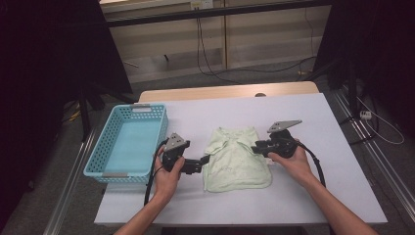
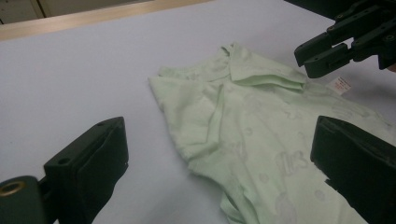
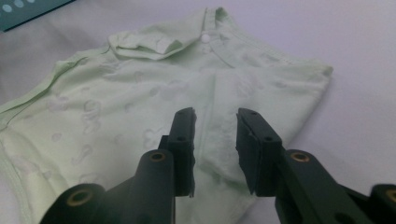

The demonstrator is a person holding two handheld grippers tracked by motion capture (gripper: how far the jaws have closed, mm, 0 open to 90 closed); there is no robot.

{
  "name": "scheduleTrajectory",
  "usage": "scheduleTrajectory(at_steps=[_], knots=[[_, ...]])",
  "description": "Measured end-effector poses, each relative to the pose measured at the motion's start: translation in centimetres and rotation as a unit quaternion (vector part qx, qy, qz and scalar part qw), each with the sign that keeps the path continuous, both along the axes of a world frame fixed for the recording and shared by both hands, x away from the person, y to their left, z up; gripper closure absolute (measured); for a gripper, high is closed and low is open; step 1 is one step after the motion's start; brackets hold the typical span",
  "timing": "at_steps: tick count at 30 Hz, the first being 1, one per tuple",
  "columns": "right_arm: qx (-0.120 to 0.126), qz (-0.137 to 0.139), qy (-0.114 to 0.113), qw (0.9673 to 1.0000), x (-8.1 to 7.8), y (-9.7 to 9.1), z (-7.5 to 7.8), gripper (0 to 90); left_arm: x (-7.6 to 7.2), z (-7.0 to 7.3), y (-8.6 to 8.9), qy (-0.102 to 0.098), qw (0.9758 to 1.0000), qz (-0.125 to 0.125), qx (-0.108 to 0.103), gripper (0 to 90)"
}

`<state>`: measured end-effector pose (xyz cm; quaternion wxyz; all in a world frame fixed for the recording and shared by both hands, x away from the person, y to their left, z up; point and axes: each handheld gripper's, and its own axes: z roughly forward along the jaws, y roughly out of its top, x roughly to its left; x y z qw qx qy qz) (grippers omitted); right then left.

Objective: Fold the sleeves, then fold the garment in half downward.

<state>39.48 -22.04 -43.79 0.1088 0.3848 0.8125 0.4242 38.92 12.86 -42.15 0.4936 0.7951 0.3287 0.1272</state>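
**Two grippers at a folded green shirt, mid-table**

A pale green shirt [image 1: 237,159] lies flat near the middle of the white table [image 1: 318,147], closer to the near edge than the far one. Its collar points toward the far edge and its sleeves are turned in over the body. A blue basket [image 1: 126,142] stands along the left edge, well apart from the shirt and with nothing in it.

The left gripper [image 1: 202,160] sits just beside the shirt's left edge. In the left gripper view its jaws stand spread wide, one over bare table and one over the cloth, with nothing pinched. The right gripper [image 1: 256,147] rests at the shirt's right edge, near the collar. In the right gripper view its jaws are partly apart with a clear gap between them. They hover over the fabric and no cloth is caught in the gap.

Handling, as a judgement: the shirt looks thin, soft and light, with a faint printed pattern. It would sag and unfold if lifted by one point, and it may slide on the smooth table rather than bunch. The layered side edges, where the folded sleeve doubles the cloth, offer the firmest bite. A matched hold on the left and right edges should keep the fold intact. The small white tag [image 2: 339,85] near the collar is too flimsy to hold.
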Motion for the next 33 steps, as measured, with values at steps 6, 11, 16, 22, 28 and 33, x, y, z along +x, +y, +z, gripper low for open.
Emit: scheduleTrajectory(at_steps=[6, 11, 16, 22, 28, 33], knots=[[0.015, -0.013, -0.007, 0.9998, 0.0, -0.4, 0.3, 57.7, 1.3, 0.1, -0.7, 0.003, 1.0, 0.001, -0.003, 4.7], [0.018, -0.023, -0.012, 0.9995, 0.0, -0.6, 0.5, 51.5, 2.3, 0.1, -1.1, -0.003, 1.0, 0.002, -0.001, 5.4], [0.019, -0.035, -0.015, 0.9991, 0.2, -0.7, 0.5, 46.6, 3.3, -0.4, -1.4, -0.005, 1.0, -0.001, -0.006, 6.6], [0.026, -0.052, -0.021, 0.9981, 0.7, -0.9, 0.9, 40.3, 4.7, -0.4, -1.8, 0.002, 0.9999, 0.01, -0.006, 6.5], [0.023, -0.063, -0.025, 0.9974, 1.6, -0.8, 1.2, 38.3, 5.6, -0.4, -2.2, 0.009, 0.9997, 0.02, -0.009, 6.4], [0.016, -0.074, -0.018, 0.997, 2.8, -0.7, 1.3, 38.2, 6.8, -0.5, -2.3, 0.03, 0.9989, 0.036, 0.003, 6.5]])
